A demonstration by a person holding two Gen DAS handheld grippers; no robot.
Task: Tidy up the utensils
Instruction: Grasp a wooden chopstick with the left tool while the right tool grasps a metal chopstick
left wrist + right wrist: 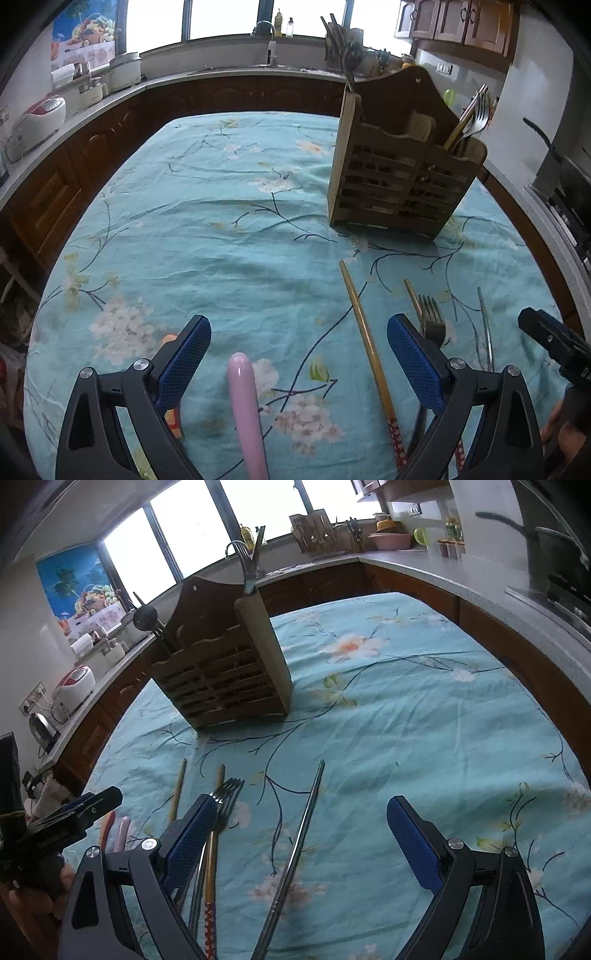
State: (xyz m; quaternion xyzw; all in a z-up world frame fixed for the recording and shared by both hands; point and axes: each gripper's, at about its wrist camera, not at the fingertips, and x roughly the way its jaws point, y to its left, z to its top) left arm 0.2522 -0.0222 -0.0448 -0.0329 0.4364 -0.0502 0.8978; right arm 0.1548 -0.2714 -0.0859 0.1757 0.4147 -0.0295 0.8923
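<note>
A wooden utensil caddy [399,173] stands on the teal floral tablecloth [221,221], holding forks [478,114] and other utensils; it also shows in the right wrist view [229,672]. My left gripper [299,354] is open above a pink handle [245,413] lying between its fingers. A wooden chopstick [365,336], a fork [430,314] and a metal chopstick [485,325] lie to its right. My right gripper [301,834] is open over a metal chopstick [295,849]; a fork [225,794] and wooden chopsticks [177,794] lie by its left finger.
Kitchen counters with dark cabinets [92,147] surround the table, carrying rice cookers [37,118], a sink tap [271,40] and a knife block [314,531]. An orange utensil [170,339] lies partly behind my left finger. A stove with a pan [554,542] is at the right.
</note>
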